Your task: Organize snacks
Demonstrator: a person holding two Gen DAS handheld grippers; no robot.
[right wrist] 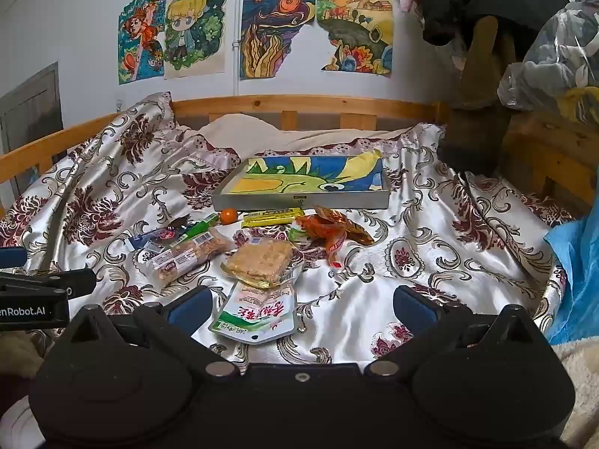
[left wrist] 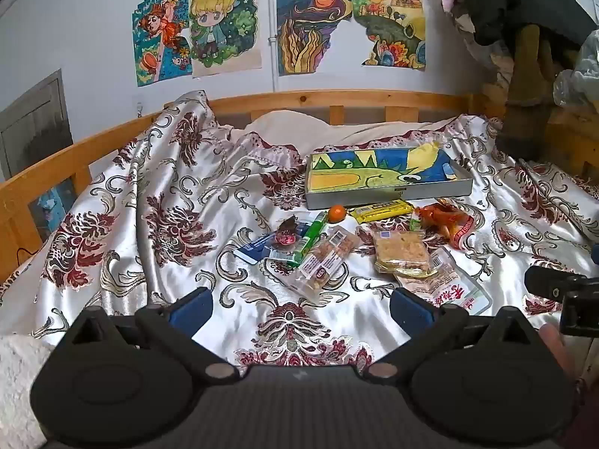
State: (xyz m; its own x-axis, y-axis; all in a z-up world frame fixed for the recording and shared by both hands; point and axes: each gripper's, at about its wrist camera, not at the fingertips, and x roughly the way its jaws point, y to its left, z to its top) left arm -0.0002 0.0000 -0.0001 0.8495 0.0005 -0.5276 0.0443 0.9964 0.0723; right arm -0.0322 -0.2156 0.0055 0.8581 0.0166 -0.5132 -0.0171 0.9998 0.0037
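Several snacks lie scattered on a floral satin bedspread [left wrist: 179, 224]. Behind them sits a shallow grey tray [left wrist: 389, 194] [right wrist: 299, 200] lined with a colourful drawing. Among the snacks are a small orange [left wrist: 337, 212] [right wrist: 228, 216], a yellow bar [left wrist: 382, 210] [right wrist: 271, 217], a green stick [left wrist: 310, 237], a clear cracker pack [left wrist: 325, 258] [right wrist: 187, 258], a golden biscuit pack [left wrist: 402, 252] [right wrist: 260, 263], a red-orange packet [left wrist: 449, 224] [right wrist: 333, 232] and a white-green pouch [right wrist: 254, 314] [left wrist: 449, 288]. My left gripper [left wrist: 299, 308] hangs open in front of the pile, empty. My right gripper [right wrist: 299, 308] is open too, the pouch lying between its fingers, untouched.
A wooden bed rail [left wrist: 337, 101] runs behind the bedspread, under a wall of drawings [left wrist: 224, 30]. Dark clothes and a brown boot [left wrist: 528, 86] stand at the right. Blue fabric [right wrist: 576, 269] lies at the right edge. The other gripper shows at each view's side.
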